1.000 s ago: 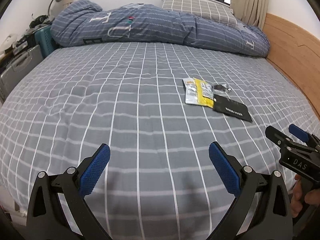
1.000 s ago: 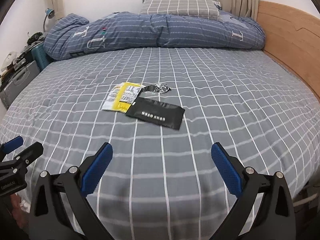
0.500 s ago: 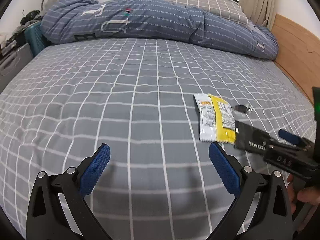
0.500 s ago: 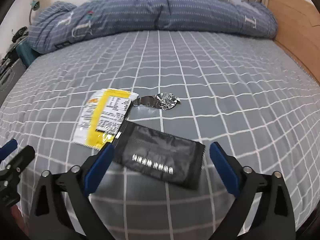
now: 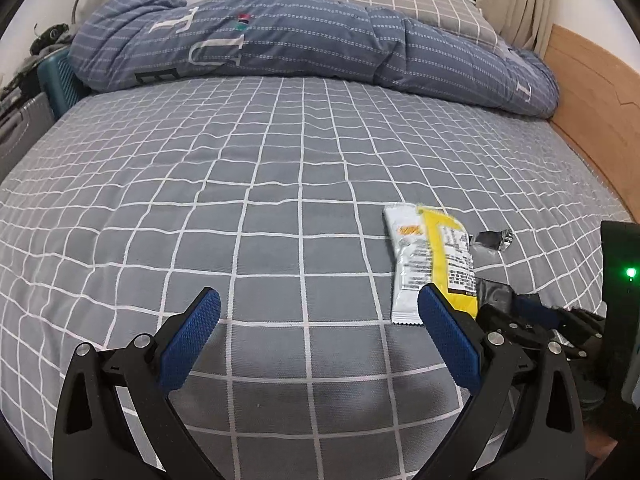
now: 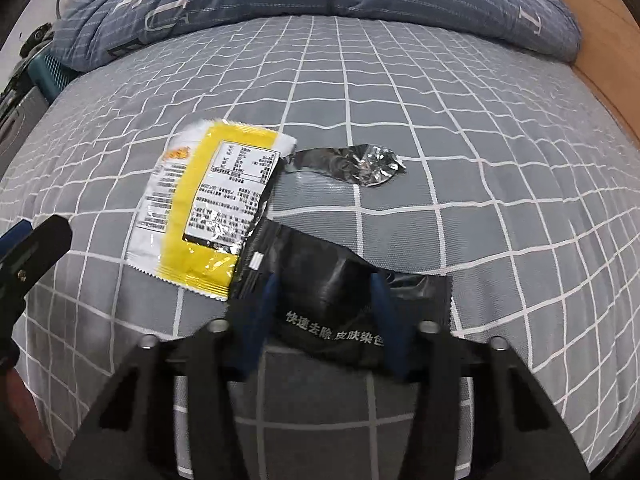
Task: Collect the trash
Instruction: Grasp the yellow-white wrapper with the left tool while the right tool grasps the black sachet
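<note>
Jaws of right gripper (image 6: 326,312) closing on crinkled glossy black wrapper (image 6: 340,280).

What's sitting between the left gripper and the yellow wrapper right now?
Only bare checked bedsheet, per the left wrist view. The left gripper hangs open, and the yellow wrapper lies just past its right finger.

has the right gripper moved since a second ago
Yes. The right gripper came forward and down toward the yellow wrapper; its jaws are closing around the black packet.
</note>
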